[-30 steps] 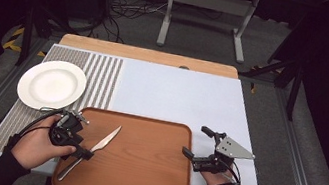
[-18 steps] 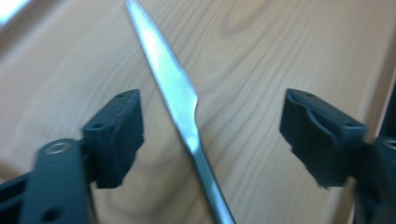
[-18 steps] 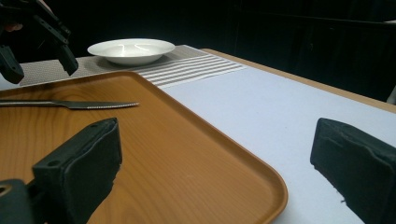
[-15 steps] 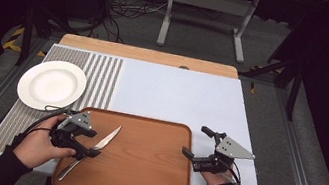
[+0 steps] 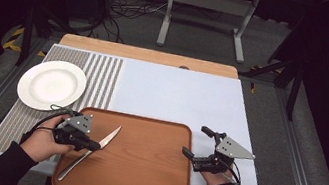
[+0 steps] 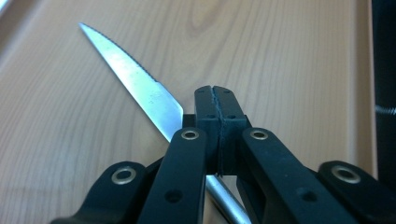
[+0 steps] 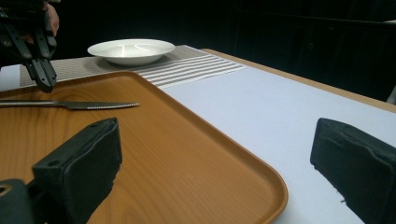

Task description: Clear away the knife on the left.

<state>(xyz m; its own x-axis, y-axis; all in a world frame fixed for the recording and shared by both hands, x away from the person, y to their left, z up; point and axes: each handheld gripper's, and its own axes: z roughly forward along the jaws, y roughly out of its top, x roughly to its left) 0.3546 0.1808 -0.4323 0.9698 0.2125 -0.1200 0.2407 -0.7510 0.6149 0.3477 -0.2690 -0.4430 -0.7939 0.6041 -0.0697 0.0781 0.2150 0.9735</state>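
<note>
The left hand-held gripper [image 5: 92,145] is at the left part of the wooden tray [image 5: 149,171], directly over the knife [image 5: 90,151]. Its jaws have just been closing, and now they are fully together. In the left gripper view the two black pads [image 6: 218,122] meet with only a thin line between them, and nothing is caught there. The knife passes under the jaws: its serrated blade [image 6: 133,88] comes out to the upper left and its round metal handle [image 6: 229,203] comes out at the bottom. So the left gripper is closed above the knife, not around it; I cannot tell if the tips touch it.

The knife lies flat on the tray, near the tray's left edge. In the high view it lies diagonally, with the blade pointing away from the person and to the right, and the handle pointing to the near left corner.

The right hand-held gripper [image 5: 197,146] is at the right edge of the tray. Its jaws stand wide apart and hold nothing. In the right gripper view one pad [image 7: 84,163] is over the tray and the other pad [image 7: 357,165] is over the white mat [image 5: 187,96].

A white plate [image 5: 51,84] stands on the striped part of the mat, beyond the left far corner of the tray, well apart from the knife. The mat covers the table [image 5: 148,55].
</note>
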